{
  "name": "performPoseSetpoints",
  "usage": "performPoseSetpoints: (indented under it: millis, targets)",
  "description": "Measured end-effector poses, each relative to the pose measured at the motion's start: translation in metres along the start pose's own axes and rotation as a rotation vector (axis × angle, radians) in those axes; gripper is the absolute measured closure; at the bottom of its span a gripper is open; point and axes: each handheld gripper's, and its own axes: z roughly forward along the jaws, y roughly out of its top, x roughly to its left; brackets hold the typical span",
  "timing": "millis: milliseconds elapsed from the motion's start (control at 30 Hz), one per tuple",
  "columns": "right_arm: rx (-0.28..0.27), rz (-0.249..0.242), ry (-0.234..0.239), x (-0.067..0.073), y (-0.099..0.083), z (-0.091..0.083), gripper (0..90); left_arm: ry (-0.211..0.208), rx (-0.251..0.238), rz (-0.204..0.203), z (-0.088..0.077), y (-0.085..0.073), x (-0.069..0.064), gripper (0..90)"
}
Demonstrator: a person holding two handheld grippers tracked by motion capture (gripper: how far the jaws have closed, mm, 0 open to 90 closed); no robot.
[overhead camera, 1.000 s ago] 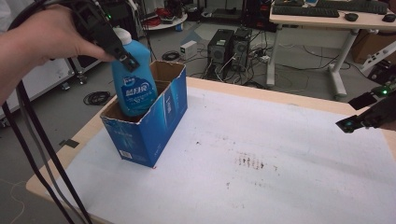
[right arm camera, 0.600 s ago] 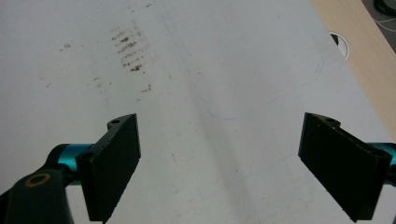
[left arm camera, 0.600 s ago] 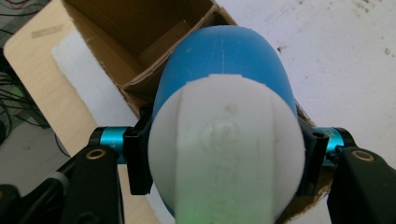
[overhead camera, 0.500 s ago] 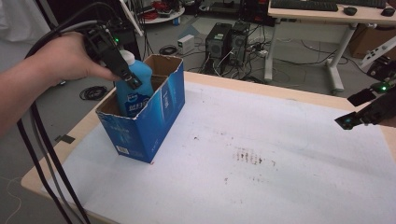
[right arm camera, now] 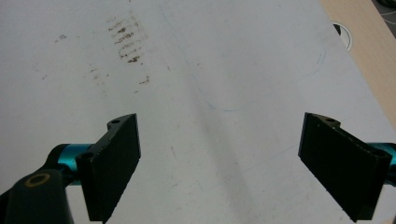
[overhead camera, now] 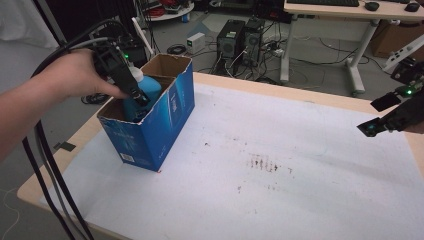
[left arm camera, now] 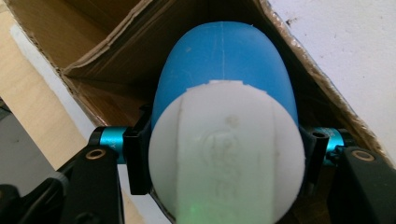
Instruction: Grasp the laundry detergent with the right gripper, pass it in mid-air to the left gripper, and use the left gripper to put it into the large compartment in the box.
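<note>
A blue plastic bottle (overhead camera: 146, 92) with a white cap (left arm camera: 226, 154) stands upright inside an open blue cardboard box (overhead camera: 160, 125) at the table's left. My left gripper (overhead camera: 131, 86) is shut on the bottle's neck just under the cap, both pads pressing its sides, and reaches down into the box's near compartment. In the left gripper view the blue bottle (left arm camera: 224, 65) hangs below the cap against the brown box walls (left arm camera: 107, 56). My right gripper (overhead camera: 380, 120) hovers open over the table's right side with nothing between its jaws; its own view looks down on the white sheet (right arm camera: 210, 93).
A white sheet (overhead camera: 280, 165) with brown stains (overhead camera: 262, 164) covers the wooden table. The box has a second compartment (overhead camera: 167, 65) behind a cardboard divider. Black cables (overhead camera: 45, 165) trail from my left hand. Desks, computers and wiring stand beyond the far edge.
My left gripper has lowered the bottle from above the box down into it; now only the bottle's top shows above the rim. The right gripper has stayed where it was.
</note>
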Motion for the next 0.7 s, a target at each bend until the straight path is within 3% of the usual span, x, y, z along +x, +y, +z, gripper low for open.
performPoseSetpoints:
  millis: [700]
  targets:
    - [0.006, 0.007, 0.0, 0.0, -0.003, 0.001, 12.2, 0.0, 0.019, 0.02, 0.018, -0.004, -0.004, 38.3]
